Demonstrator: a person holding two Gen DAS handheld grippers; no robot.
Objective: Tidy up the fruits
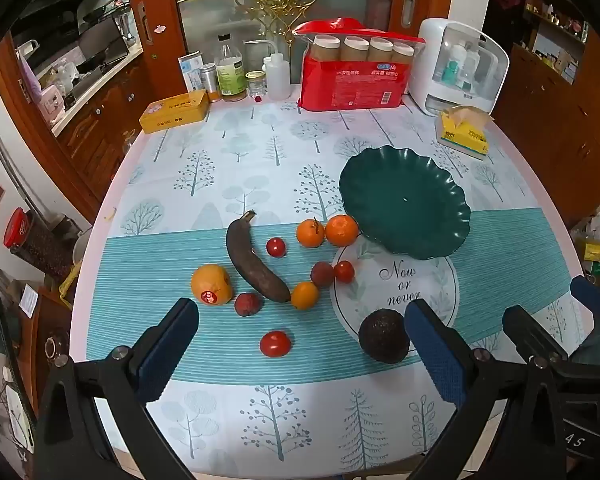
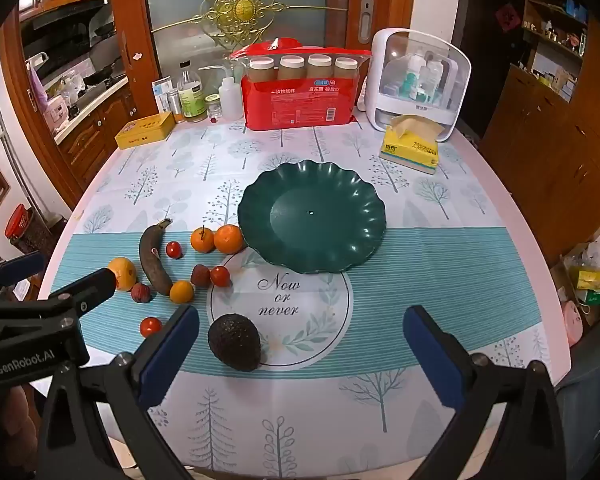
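Note:
An empty dark green scalloped plate [image 1: 406, 204] [image 2: 312, 216] sits mid-table. Left of it lie loose fruits: a blackened banana [image 1: 254, 262] [image 2: 154, 258], a large orange [image 1: 211, 285] [image 2: 123, 274], several small oranges [image 1: 341, 231] [image 2: 228, 239], several small tomatoes [image 1: 275, 344] [image 2: 151, 327], two lychees [image 1: 247, 304] [image 2: 141, 293] and a dark avocado [image 1: 384, 335] [image 2: 235, 342]. My left gripper [image 1: 300, 344] is open and empty, hovering near the table's front edge over the fruits. My right gripper [image 2: 300, 344] is open and empty, the avocado near its left finger [image 2: 168, 354].
At the table's back stand a red pack of paper cups [image 1: 354, 74] [image 2: 300, 92], a white cabinet [image 1: 458, 68] [image 2: 418, 80], a yellow tissue box [image 1: 464, 132] [image 2: 412, 146], a yellow tin [image 1: 176, 111] [image 2: 145, 130] and several bottles [image 1: 230, 70] [image 2: 190, 94].

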